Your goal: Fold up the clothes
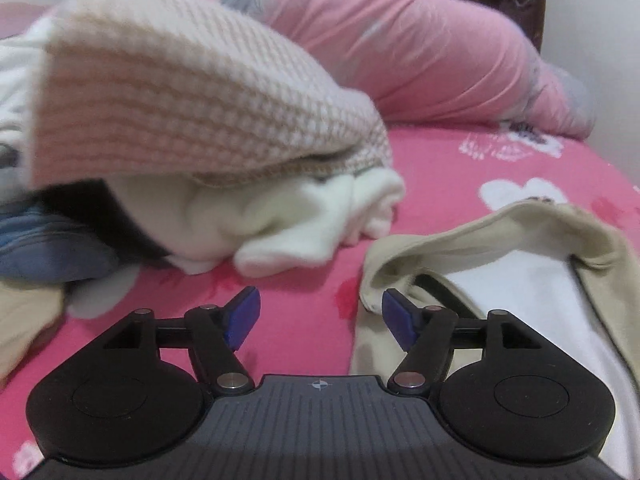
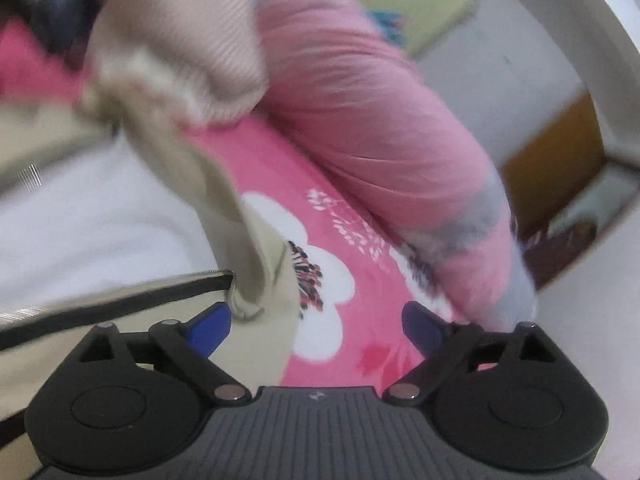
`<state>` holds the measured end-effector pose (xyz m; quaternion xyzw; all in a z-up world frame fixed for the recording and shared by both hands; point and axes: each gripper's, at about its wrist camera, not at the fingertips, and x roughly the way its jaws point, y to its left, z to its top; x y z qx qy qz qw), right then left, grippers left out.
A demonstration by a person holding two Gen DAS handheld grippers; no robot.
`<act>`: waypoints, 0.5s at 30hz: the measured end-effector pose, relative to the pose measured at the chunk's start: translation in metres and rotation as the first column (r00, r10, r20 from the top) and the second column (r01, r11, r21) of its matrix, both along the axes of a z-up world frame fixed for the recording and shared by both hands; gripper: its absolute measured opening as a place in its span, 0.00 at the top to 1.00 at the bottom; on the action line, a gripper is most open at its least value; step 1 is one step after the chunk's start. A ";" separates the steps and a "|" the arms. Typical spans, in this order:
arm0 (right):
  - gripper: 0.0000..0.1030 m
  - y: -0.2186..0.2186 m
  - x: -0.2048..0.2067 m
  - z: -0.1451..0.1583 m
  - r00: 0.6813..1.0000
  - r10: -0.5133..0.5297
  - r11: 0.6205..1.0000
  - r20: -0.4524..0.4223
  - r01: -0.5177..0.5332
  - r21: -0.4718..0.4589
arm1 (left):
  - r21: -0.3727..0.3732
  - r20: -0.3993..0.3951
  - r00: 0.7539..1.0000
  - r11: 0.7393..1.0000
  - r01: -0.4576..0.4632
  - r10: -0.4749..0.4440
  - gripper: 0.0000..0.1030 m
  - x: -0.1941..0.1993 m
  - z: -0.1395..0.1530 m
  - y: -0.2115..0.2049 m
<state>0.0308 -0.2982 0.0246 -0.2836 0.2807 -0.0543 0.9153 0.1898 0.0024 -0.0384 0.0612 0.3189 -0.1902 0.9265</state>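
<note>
Beige cloth with a white lining, that's the garment in play: a jacket (image 1: 500, 240) lying on the pink floral bed (image 1: 304, 312), its dark zip edge (image 2: 120, 300) running across the right wrist view. Both tools are down low over it, and neither has a hold of anything.

Left tool (image 1: 320, 320) first: jaws standing apart, bare sheet between them. Its right-hand pad (image 1: 396, 320) sits just at the jacket's rumpled left edge, but nothing is pinched.

Right tool (image 2: 316, 332) now: jaws spread wide, released. Its left-hand pad (image 2: 208, 328) is against the beige hem at the jacket's far corner, and the floral sheet fills the rest of the gap. This view is smeared, so whether the pad touches the cloth I can't say.

Off to the left, a heap waits its turn: a waffle-knit sweater (image 1: 180, 92) on top, white fleece (image 1: 288, 224) under it, something blue (image 1: 48, 248) beside that. A rolled pink quilt (image 1: 420, 48) lies along the back.

My read: we're between grips, with the jacket open and not yet folded. Next call, I'd say, is for each tool to slide onto an edge, left on the near side, right on the hem, and close on one layer of beige, not the lining alone, before lifting across.
</note>
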 end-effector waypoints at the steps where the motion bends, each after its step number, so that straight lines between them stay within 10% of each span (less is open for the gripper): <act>1: 0.07 -0.015 -0.016 0.013 0.999 -0.033 0.996 0.024 0.031 0.085 | -0.002 0.020 1.000 1.000 0.006 -0.006 0.34 -0.011 0.004 0.001; 7: 0.13 -0.104 -0.160 0.050 0.940 -0.339 0.807 0.029 0.275 0.523 | -0.022 0.118 0.978 0.984 0.174 -0.170 0.31 -0.112 0.048 0.000; 12: 0.30 -0.131 -0.245 -0.010 0.880 -0.433 0.495 -0.197 0.415 0.764 | -0.088 0.091 0.911 0.908 0.410 -0.403 0.30 -0.197 0.056 -0.029; 15: 0.32 -0.123 -0.270 -0.046 0.894 -0.361 0.321 -0.265 0.386 0.865 | -0.108 0.081 0.830 0.823 0.558 -0.553 0.30 -0.243 0.046 -0.056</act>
